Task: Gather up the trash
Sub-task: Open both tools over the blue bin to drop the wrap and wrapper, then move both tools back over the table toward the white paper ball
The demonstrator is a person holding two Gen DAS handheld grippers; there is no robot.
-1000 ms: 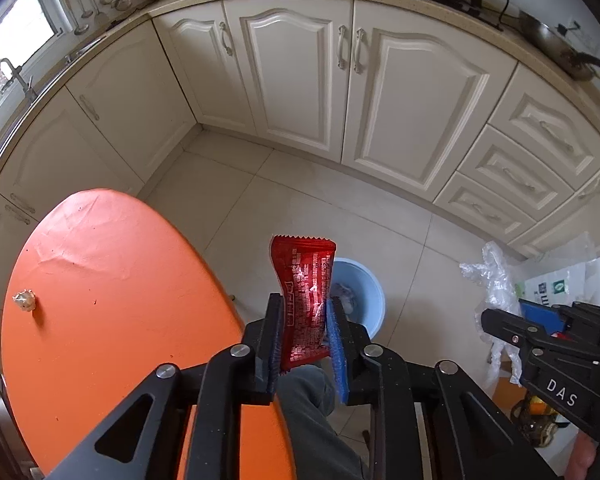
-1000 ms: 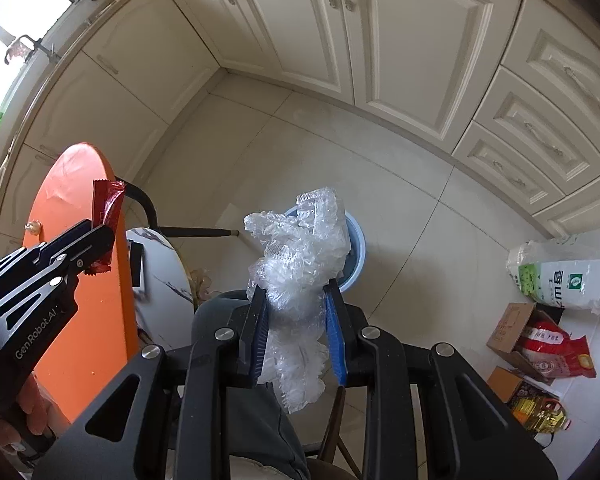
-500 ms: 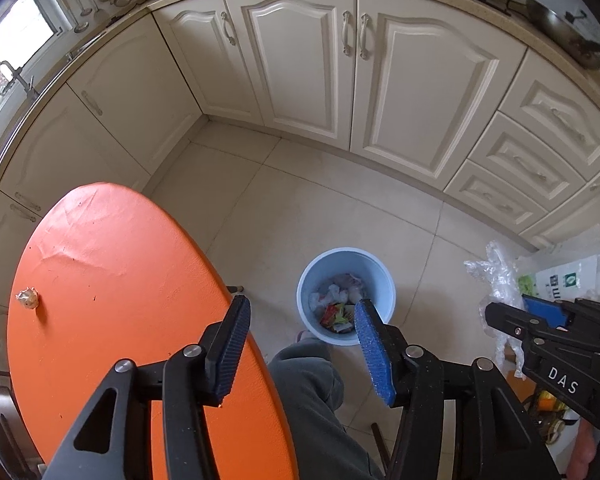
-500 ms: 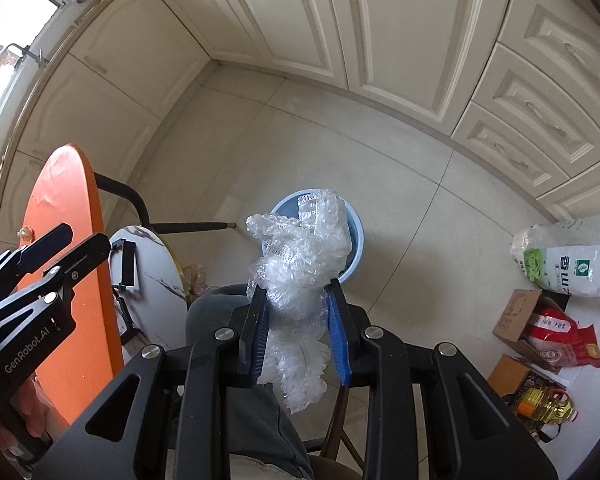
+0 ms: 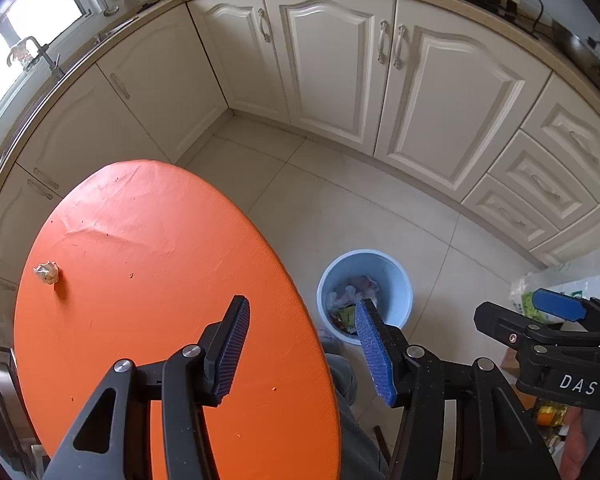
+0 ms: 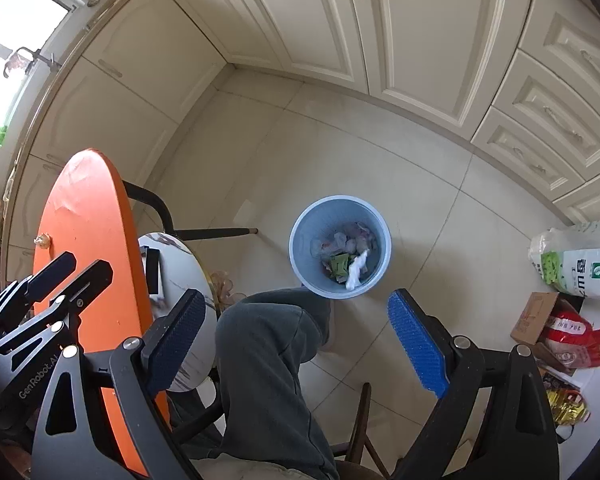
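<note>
A light-blue bin (image 5: 396, 276) (image 6: 300, 236) stands on the tiled floor, holding wrappers and crumpled plastic (image 6: 356, 268). My left gripper (image 5: 300, 308) hangs open above the edge of the orange table (image 5: 140, 260), beside the bin, with nothing between its fingers. My right gripper (image 6: 296, 296) is above the near side of the bin, its jaws opening wide and empty. A small crumpled scrap (image 5: 46, 273) (image 6: 43, 239) lies near the orange table's far left edge.
A person's leg in grey trousers (image 6: 268, 340) reaches to the bin's near side. A white round stool (image 6: 184, 268) and a black chair frame stand under the table. Bags and a cardboard box (image 6: 540, 316) lie at the right. Cream cabinets (image 5: 340, 60) line the back.
The left gripper let go of the red wrapper, which is now gone from its jaws. The right gripper then let go of the clear plastic. Both pairs of jaws opened.
</note>
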